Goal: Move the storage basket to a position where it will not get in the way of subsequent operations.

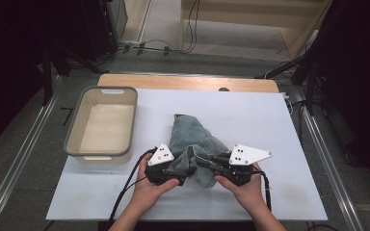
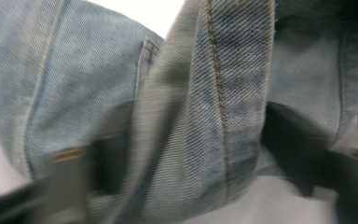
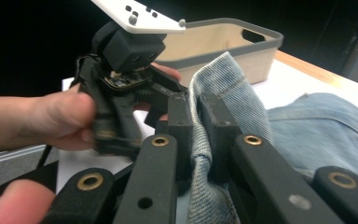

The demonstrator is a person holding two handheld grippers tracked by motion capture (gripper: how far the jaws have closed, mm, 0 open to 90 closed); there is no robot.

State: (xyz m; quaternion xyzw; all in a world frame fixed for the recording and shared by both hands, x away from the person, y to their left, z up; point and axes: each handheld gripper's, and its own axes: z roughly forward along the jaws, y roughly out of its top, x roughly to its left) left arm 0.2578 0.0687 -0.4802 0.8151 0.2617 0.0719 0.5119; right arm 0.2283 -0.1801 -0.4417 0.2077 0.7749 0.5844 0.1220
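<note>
A crumpled pair of light blue jeans [image 1: 192,132] lies in the middle of the white table sheet. My right gripper [image 1: 205,161] comes in from the right, and in the right gripper view [image 3: 198,126] its pads press a raised fold of the denim [image 3: 223,74]. My left gripper [image 1: 184,168] faces it from the left. In the blurred left gripper view [image 2: 200,154] a seamed band of denim [image 2: 219,107] stands between the half-spread jaws. I see no firm pinch there. A hand holds each gripper, and the left gripper's body [image 3: 121,51] sits close beside the right jaws.
A beige bin with a grey rim [image 1: 101,90] stands on the left of the sheet, and its rim [image 3: 242,22] lies behind the denim. The white sheet [image 1: 270,120] spreads out to the right. Cables trail toward the table's front edge.
</note>
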